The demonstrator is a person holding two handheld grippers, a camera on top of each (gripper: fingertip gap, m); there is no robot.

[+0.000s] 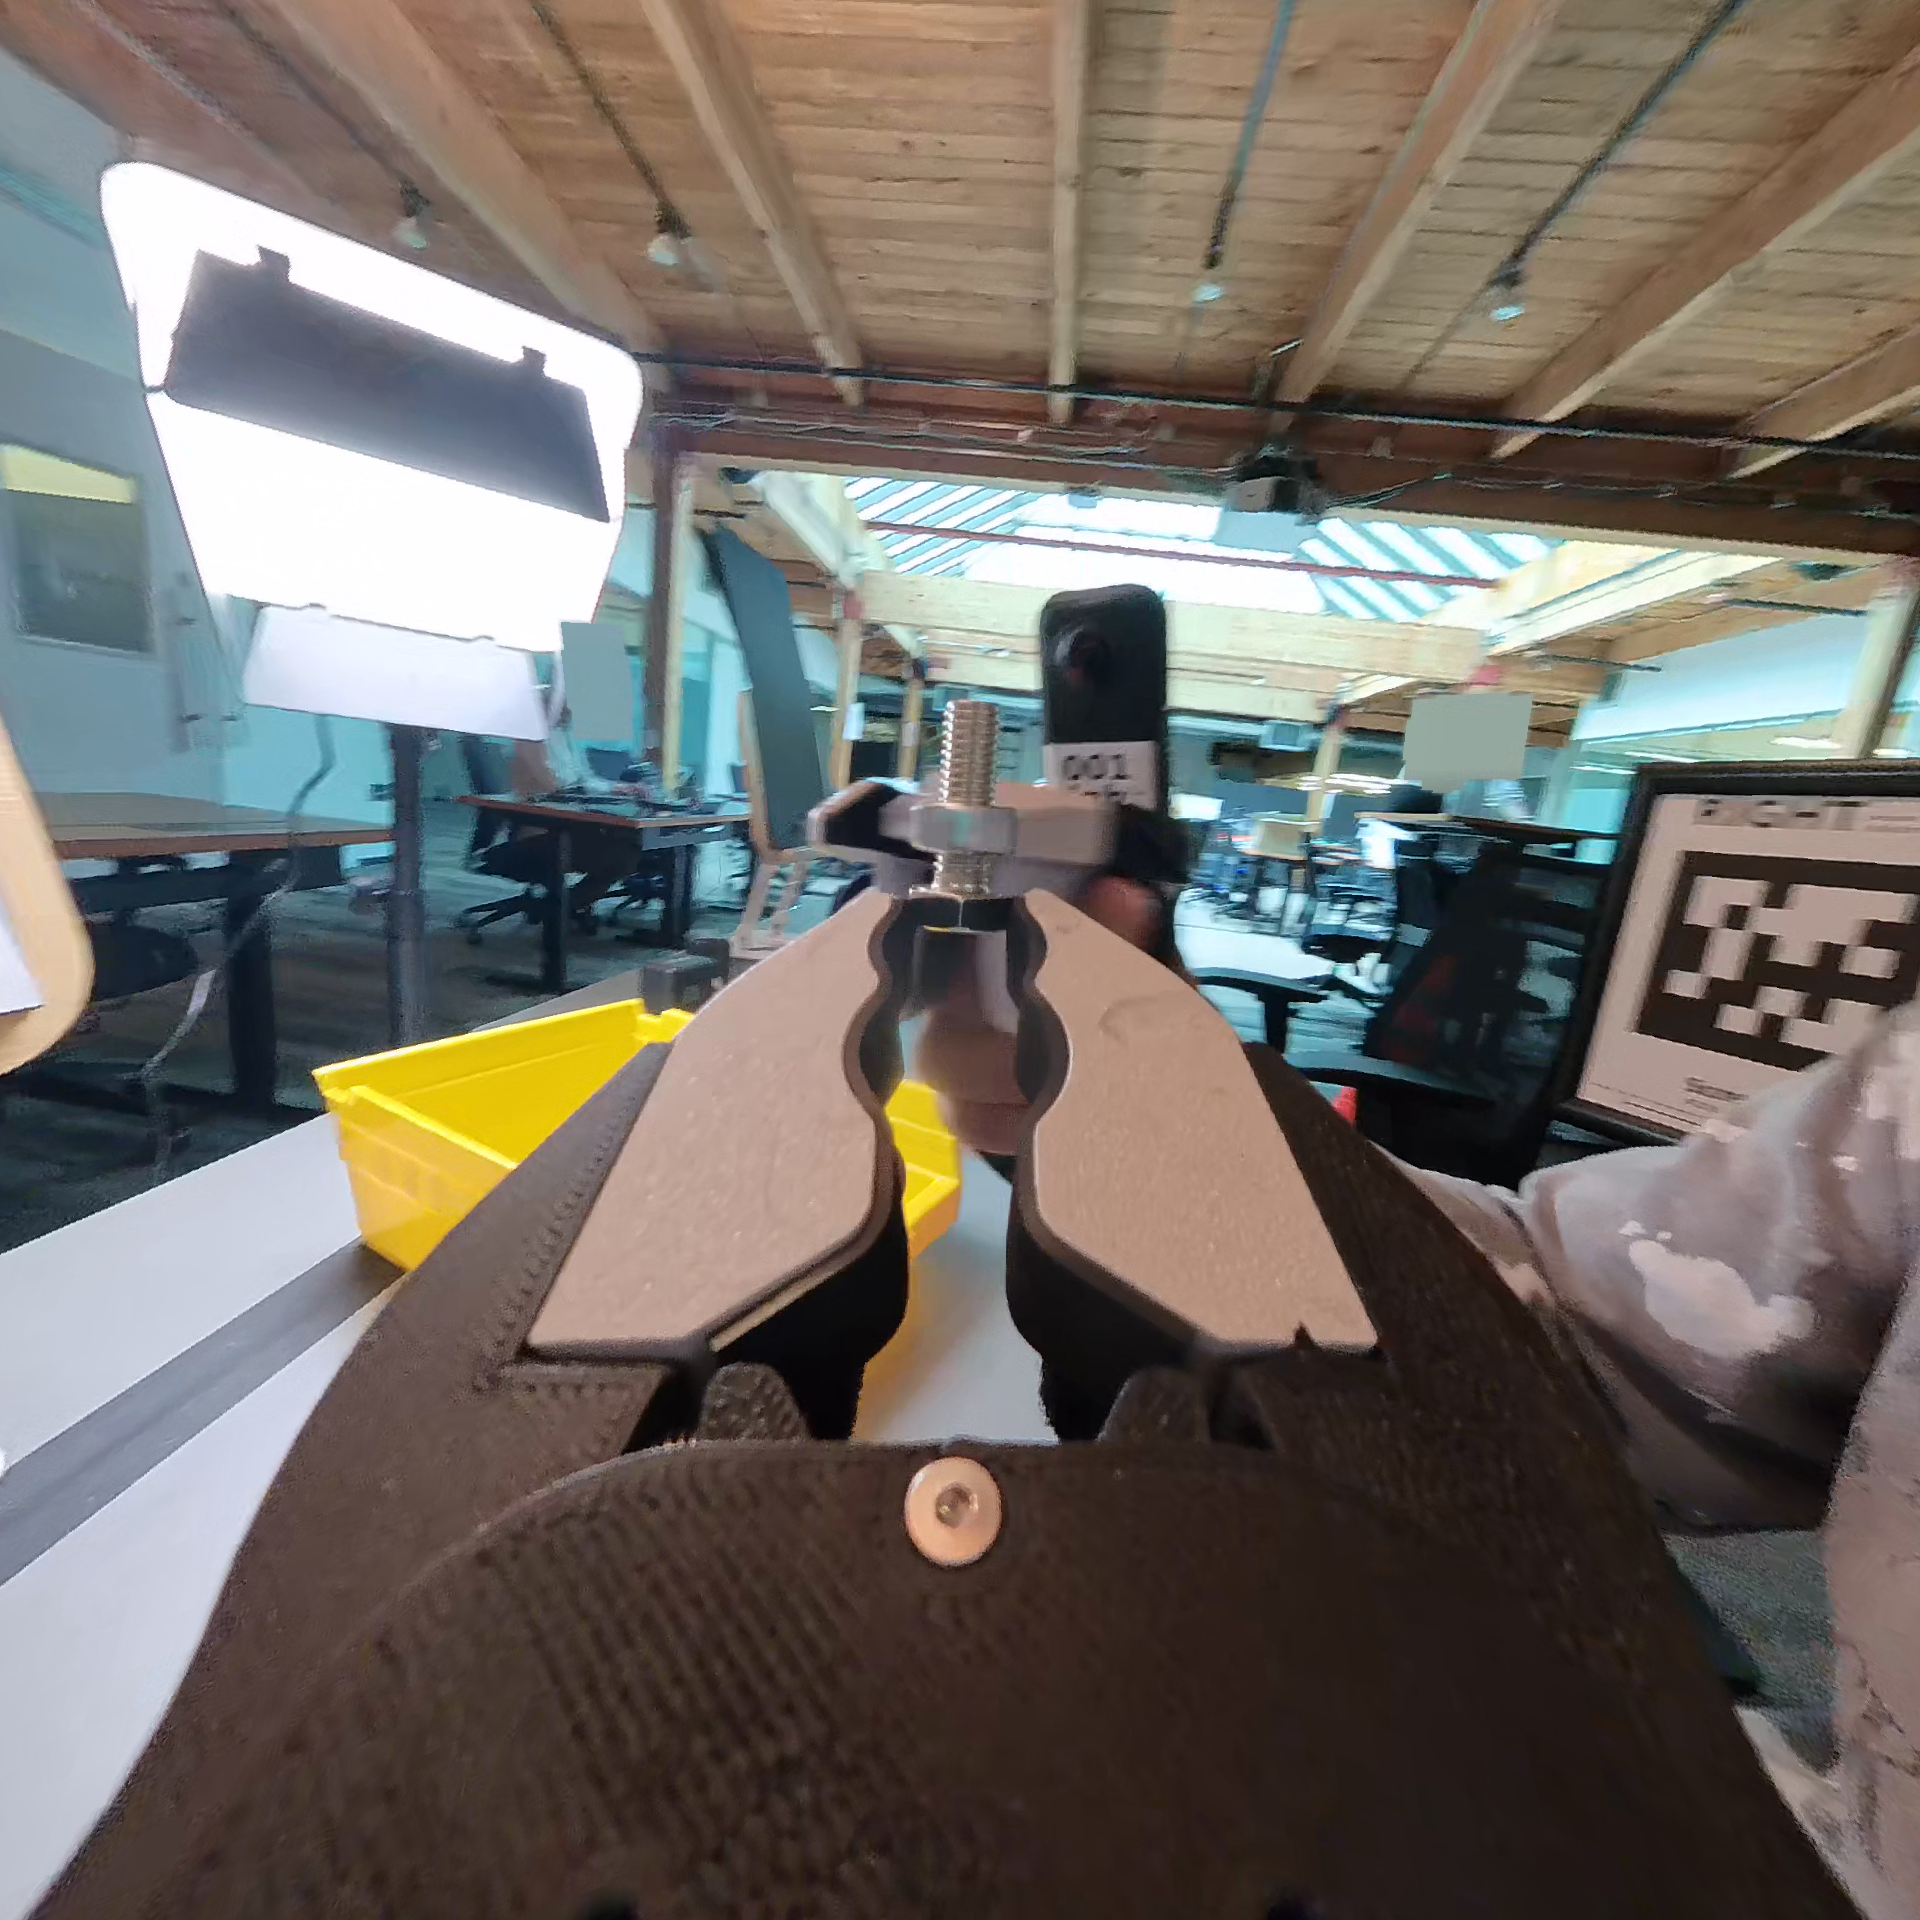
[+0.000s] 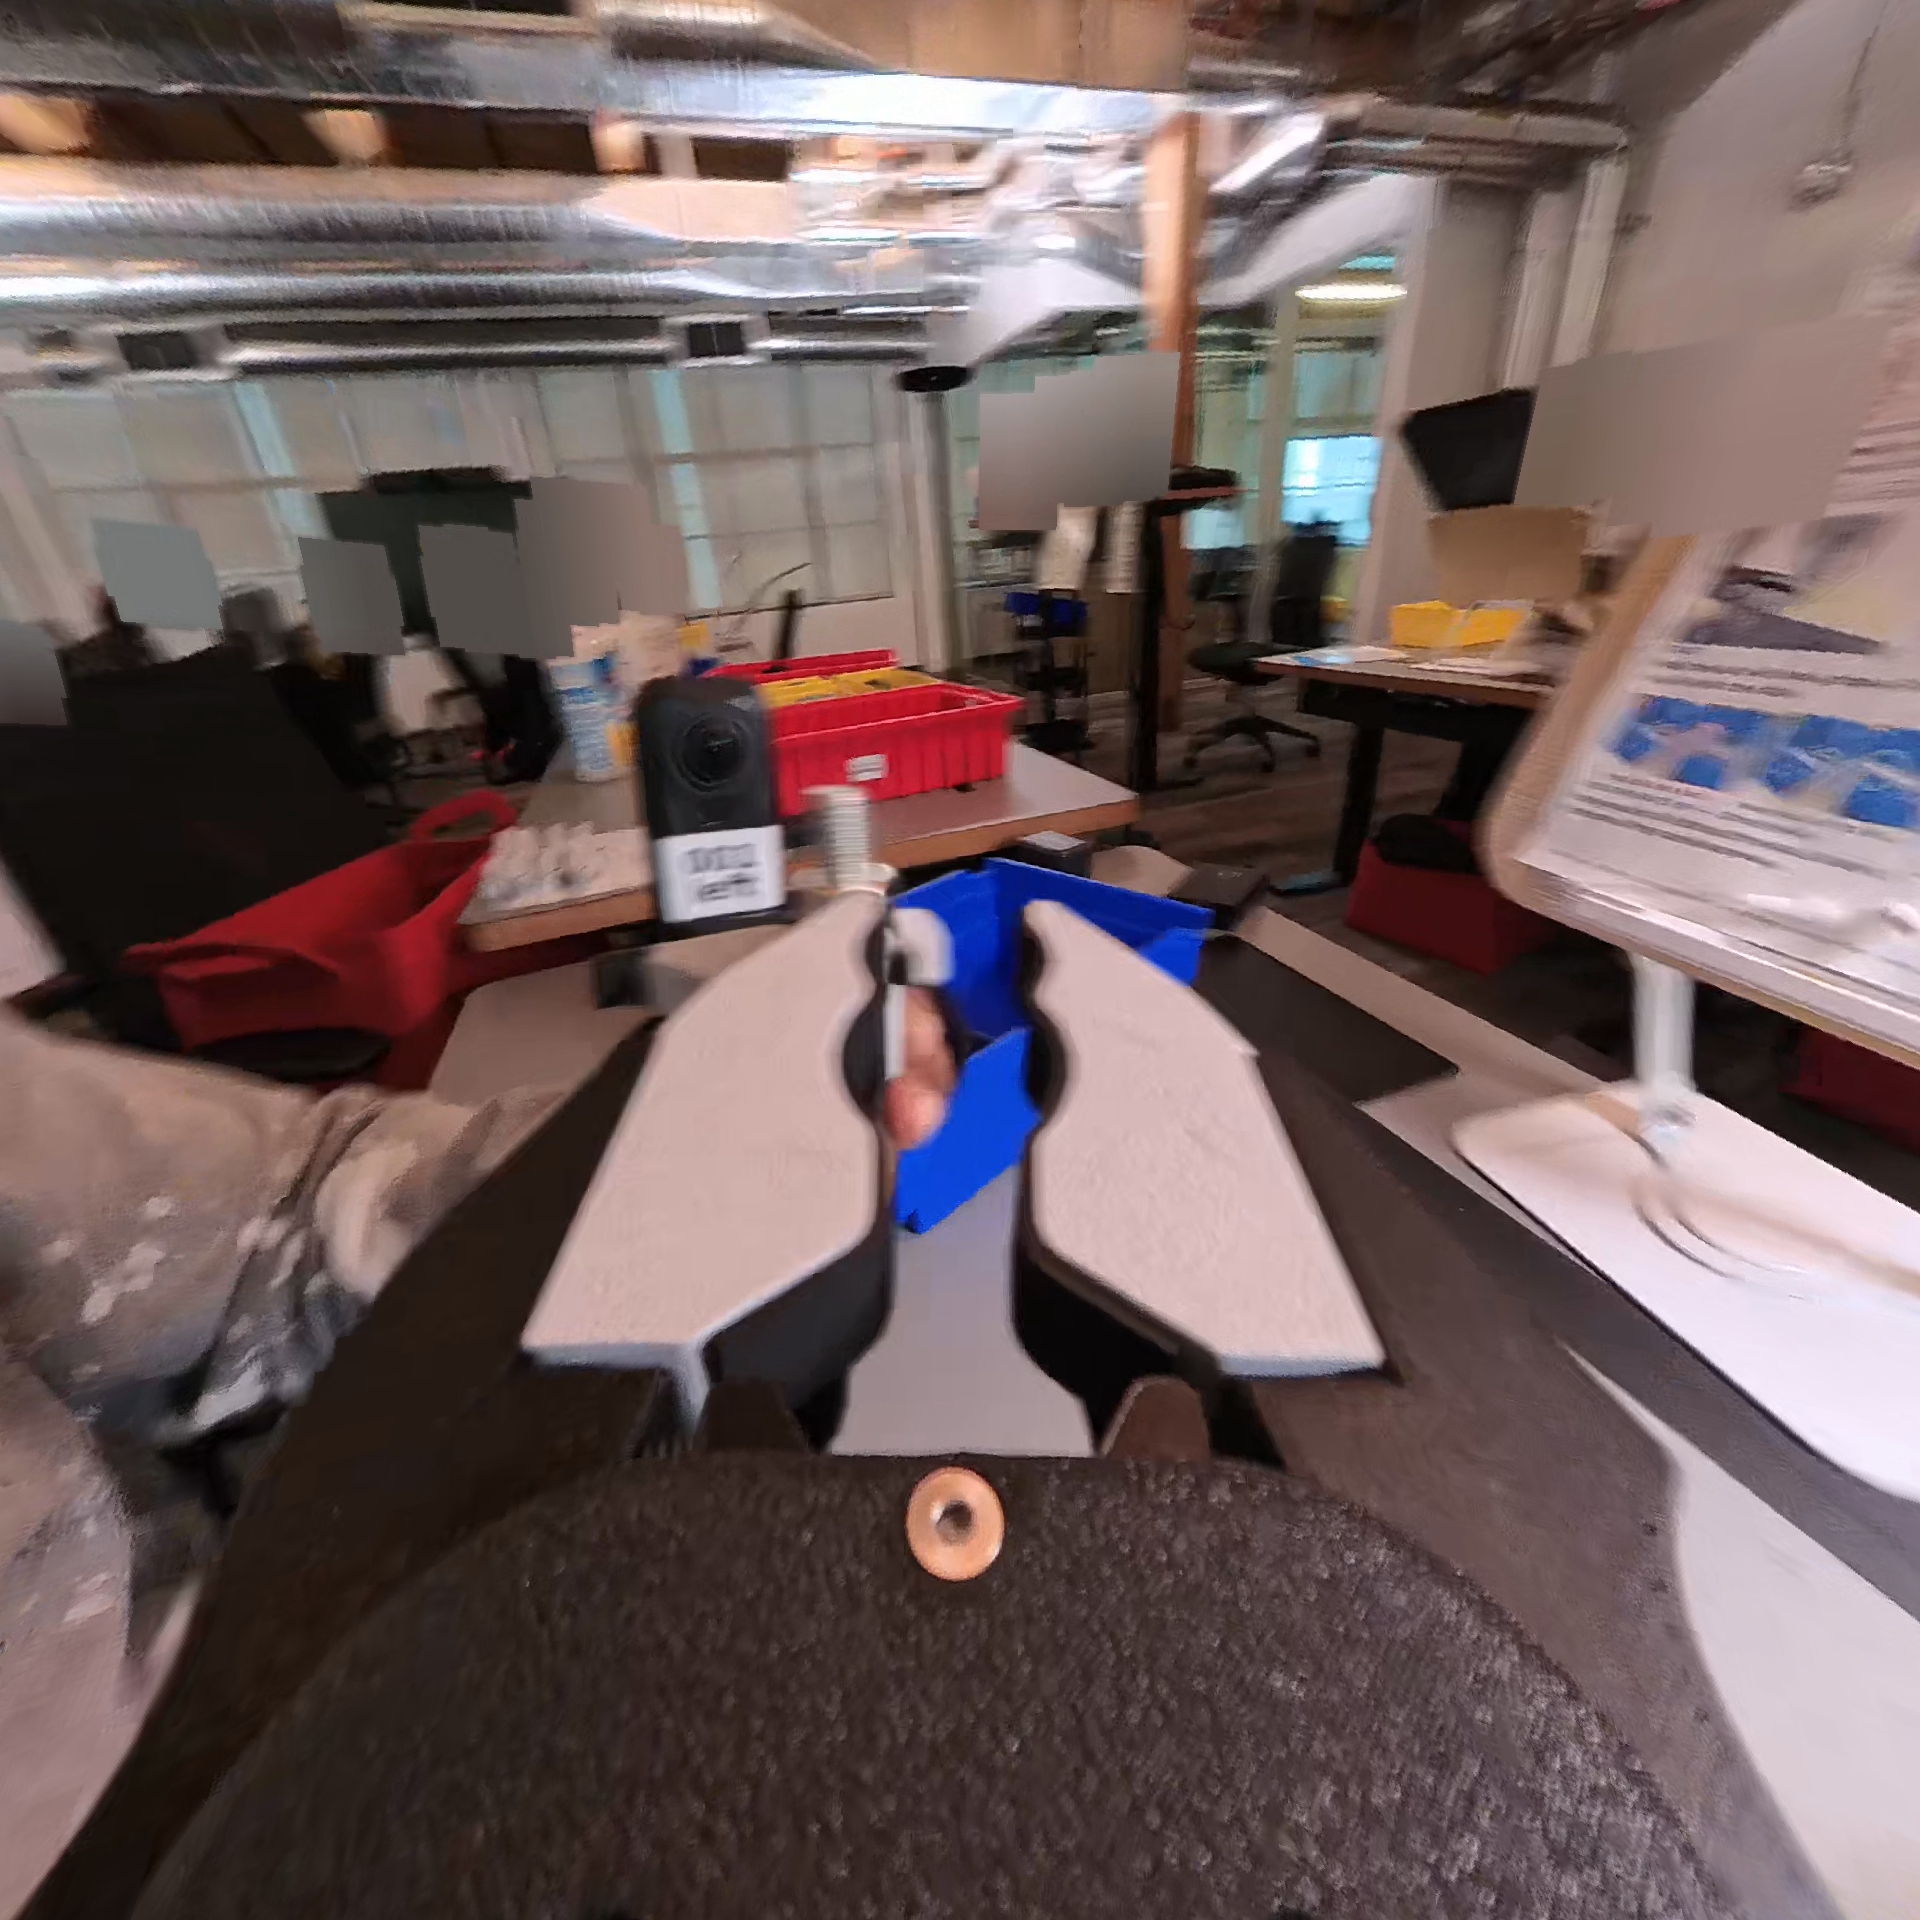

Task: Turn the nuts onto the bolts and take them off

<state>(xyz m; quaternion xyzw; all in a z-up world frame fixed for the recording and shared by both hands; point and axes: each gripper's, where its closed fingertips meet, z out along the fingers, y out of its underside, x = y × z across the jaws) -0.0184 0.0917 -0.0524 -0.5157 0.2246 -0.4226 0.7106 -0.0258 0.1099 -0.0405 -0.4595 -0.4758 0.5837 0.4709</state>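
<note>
Wood-plank ceiling with joists overhead in the left wrist view, office desks far back, and a grey table (image 1: 156,1309) under everything. Left gripper (image 1: 958,914) is clamped at its tips on the head end of the bolt (image 1: 964,800), which stands upright: shiny silver steel, clean threads, flat cut top. Partway up the thread sits the nut (image 1: 961,829), hex-shaped and the same bright metal. Beyond the bolt, the right gripper's (image 1: 971,842) grey fingers sit level with the nut on both sides, though blur hides how tight they are. Below and left of the bolt there's a glossy yellow plastic bin (image 1: 447,1132). Gripper fingers are matte grey with wavy inner edges, on ribbed black printed bodies.

Right wrist view is smeary: silver foil ducting up top, big windows behind. Right gripper (image 2: 956,930) has a clear gap between its fingers here, nothing across it. Bolt (image 2: 847,836) pokes up just above the left fingertip. Below the bolt sits a blue bin (image 2: 1091,935).
</note>
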